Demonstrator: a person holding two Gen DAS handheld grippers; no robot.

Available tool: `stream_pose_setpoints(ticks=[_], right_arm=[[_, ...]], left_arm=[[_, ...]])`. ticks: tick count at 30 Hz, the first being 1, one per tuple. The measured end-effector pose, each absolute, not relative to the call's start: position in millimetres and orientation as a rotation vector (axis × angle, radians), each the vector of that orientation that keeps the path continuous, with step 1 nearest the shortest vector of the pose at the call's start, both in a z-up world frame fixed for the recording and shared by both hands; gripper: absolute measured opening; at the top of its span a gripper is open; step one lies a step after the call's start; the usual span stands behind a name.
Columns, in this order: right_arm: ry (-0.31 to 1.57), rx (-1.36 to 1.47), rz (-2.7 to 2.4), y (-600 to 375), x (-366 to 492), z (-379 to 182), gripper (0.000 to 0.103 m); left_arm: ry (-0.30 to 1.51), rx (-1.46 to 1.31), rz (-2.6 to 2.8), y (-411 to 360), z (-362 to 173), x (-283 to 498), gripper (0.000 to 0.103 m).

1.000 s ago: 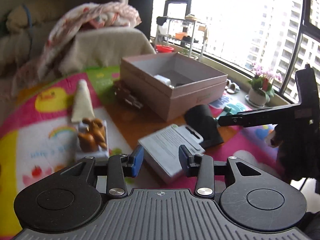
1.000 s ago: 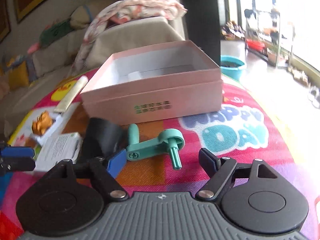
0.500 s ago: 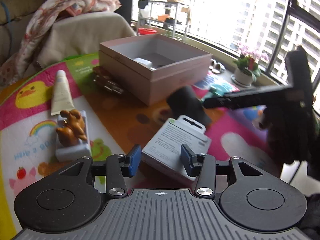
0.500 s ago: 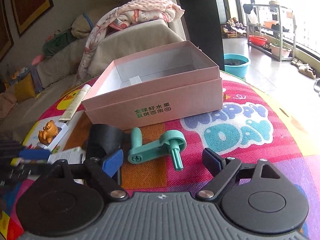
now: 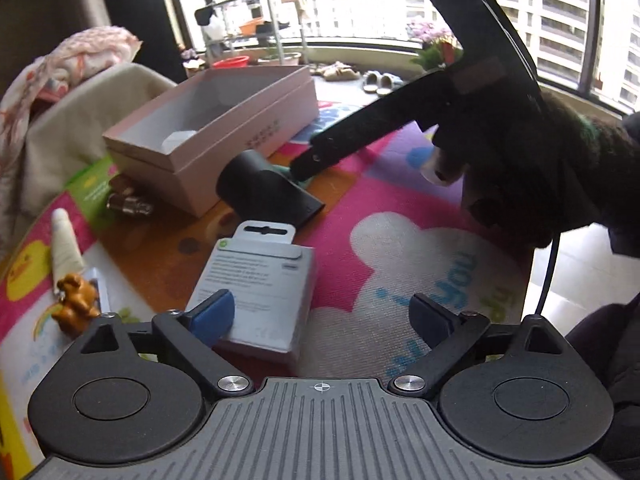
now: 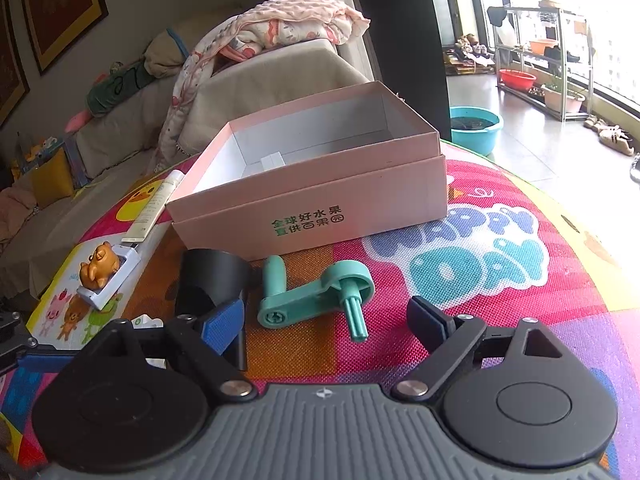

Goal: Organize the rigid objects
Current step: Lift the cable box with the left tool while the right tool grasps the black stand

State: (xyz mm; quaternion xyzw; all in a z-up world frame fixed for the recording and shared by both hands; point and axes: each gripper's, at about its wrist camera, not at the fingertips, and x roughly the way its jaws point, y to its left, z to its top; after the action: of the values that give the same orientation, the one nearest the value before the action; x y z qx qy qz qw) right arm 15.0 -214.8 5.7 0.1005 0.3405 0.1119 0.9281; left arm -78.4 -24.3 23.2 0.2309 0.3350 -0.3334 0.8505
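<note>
Left wrist view: the left gripper (image 5: 322,318) stands with its jaws spread wide and nothing between them. A grey retail package (image 5: 256,286) lies flat on the colourful play mat (image 5: 400,240), just ahead of the left fingertip and partly behind its blue pad, not gripped. Beyond it lies a black cylindrical piece (image 5: 266,194), and behind that the open pink box (image 5: 224,136) holding a small white item. A cream tube (image 5: 66,246), a brown bear figurine (image 5: 76,306) and a small metallic object (image 5: 128,204) lie to the left.

Right wrist view: the right gripper (image 6: 324,320) is likewise released, jaws wide and empty. A teal crank handle (image 6: 316,298) lies on the mat between the two fingertips and slightly ahead of them, touching neither. The black cylindrical piece (image 6: 210,280) lies just beside the left fingertip, partly hidden by it. The pink box (image 6: 312,184) stands behind both, open side up.
</note>
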Motion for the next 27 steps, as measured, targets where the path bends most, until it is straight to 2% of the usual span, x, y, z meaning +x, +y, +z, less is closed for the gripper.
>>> stream_pose_setpoints(ticks=[6,13,17,18,20,23,27], right_arm=[[0.696,0.213,0.232,-216,15,6,0.09],[0.699,0.215,0.253,-214,17,5,0.097],[0.711,0.216,0.278,-213,21,4,0.103],[0.715,0.215,0.282,-214,21,4,0.103],[0.731,0.209,0.297,-215,22,5,0.103],[0.753,0.157,0.316,-211,25,6,0.103],[0.739,0.119,0.301,-204,17,12,0.103]], left_arm=[[0.63,0.469,-0.572,-15,34,-65,0.095],[0.748,0.296,-0.589,-4,13,-24,0.095],[0.747,0.24,-0.587,-3,6,-16,0.095],[0.743,0.244,-0.592,-3,6,-18,0.094],[0.726,0.23,-0.585,2,7,-25,0.084],[0.714,0.184,-0.526,16,8,-35,0.076],[0.724,0.107,-0.259,41,8,-44,0.074]])
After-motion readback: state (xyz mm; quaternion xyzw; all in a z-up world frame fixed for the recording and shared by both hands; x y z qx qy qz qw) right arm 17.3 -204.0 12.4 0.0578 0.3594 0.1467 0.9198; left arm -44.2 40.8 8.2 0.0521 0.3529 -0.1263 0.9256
